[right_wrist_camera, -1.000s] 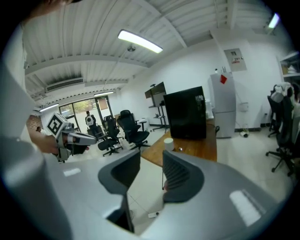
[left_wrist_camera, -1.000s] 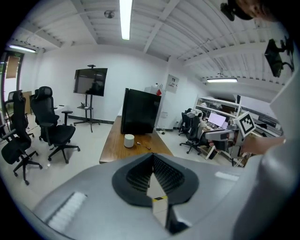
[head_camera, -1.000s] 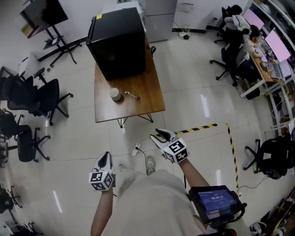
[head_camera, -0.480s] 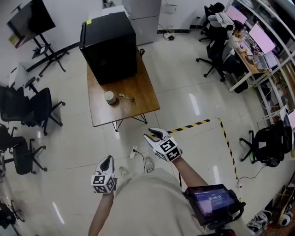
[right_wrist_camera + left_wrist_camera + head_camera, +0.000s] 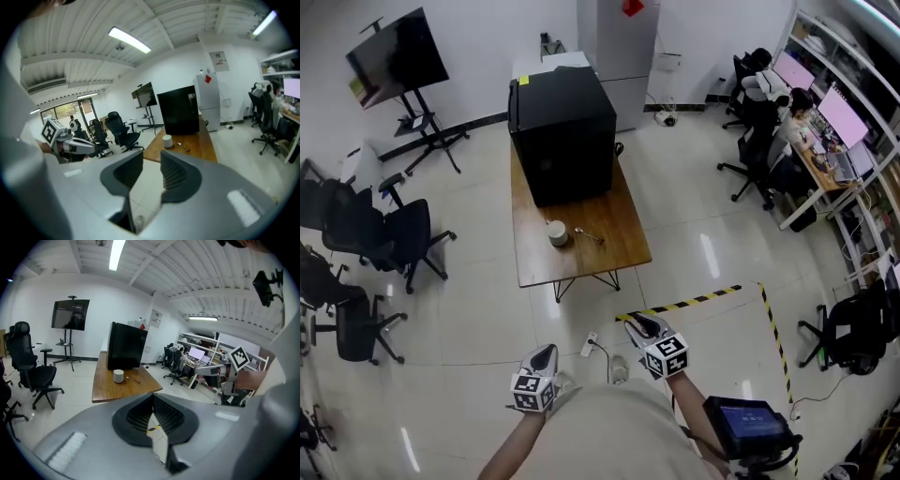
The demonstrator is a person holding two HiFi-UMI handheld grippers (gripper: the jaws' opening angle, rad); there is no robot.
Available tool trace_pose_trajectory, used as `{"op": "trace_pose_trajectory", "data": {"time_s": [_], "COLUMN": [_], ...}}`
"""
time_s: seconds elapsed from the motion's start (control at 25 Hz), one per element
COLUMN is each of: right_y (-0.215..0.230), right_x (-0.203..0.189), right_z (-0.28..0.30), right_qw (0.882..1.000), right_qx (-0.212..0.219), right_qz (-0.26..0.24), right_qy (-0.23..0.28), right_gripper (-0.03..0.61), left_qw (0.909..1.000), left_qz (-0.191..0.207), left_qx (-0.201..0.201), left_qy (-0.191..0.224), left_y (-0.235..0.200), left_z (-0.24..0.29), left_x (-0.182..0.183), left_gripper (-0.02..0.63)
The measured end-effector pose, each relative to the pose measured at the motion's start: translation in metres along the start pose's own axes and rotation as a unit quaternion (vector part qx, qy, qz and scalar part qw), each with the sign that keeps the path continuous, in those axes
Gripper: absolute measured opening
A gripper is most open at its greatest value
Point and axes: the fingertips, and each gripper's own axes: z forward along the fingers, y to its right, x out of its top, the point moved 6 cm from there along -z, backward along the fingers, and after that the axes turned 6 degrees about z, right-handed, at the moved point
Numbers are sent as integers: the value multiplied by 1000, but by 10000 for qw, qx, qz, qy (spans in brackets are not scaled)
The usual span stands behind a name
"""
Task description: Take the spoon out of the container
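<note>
A small white container [image 5: 557, 232] stands on the wooden table [image 5: 623, 239], with the spoon [image 5: 587, 234] lying on the tabletop just to its right. Both grippers are far from the table, held over the floor near the person's body. The left gripper [image 5: 546, 354] is shut and empty. The right gripper [image 5: 638, 324] has a gap between its jaws, which are closing on nothing. The left gripper view shows its jaws [image 5: 152, 401] together, with the container [image 5: 118, 376] and spoon [image 5: 135, 379] far ahead. The right gripper view shows its jaws [image 5: 151, 164] apart, with the container [image 5: 167, 140] and spoon [image 5: 185, 149] beyond.
A large black cabinet [image 5: 562, 131] fills the table's far end. Office chairs [image 5: 366, 234] stand to the left, near a screen on a stand [image 5: 398, 61]. Yellow-black tape [image 5: 703, 300] and a power strip [image 5: 589, 344] lie on the floor between me and the table. Desks with people are at the right.
The head view has swung, so the table now sits more to the right and lower in frame. Both grippers have dropped lower in the view, nearer the body.
</note>
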Motion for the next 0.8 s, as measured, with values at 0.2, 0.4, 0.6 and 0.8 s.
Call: {"op": "trace_pose_trajectory", "data": {"time_s": [0.2,0.4,0.6,0.8], "right_y": [1,-13,0,15], "right_x": [-13,15,19,14], "right_z": [-6,-18,-12,-13], "right_qw": [9989,9969,9965,9956], "right_qx": [-143,-81,-163,-362], "right_qz": [456,653,634,676], "right_qy": [-18,443,526,536], "right_gripper": [106,106,97,58], "left_qw": [10000,9997,9996,9992], "left_qz": [-64,107,202,335], "left_qx": [-63,-212,-222,-226], "left_qy": [8,-16,15,-66], "left_y": [-4,-1,-4,-4], "left_z": [2,5,14,21], "left_x": [-7,-7,5,10], "left_gripper": [-11,-11,-11,-11]}}
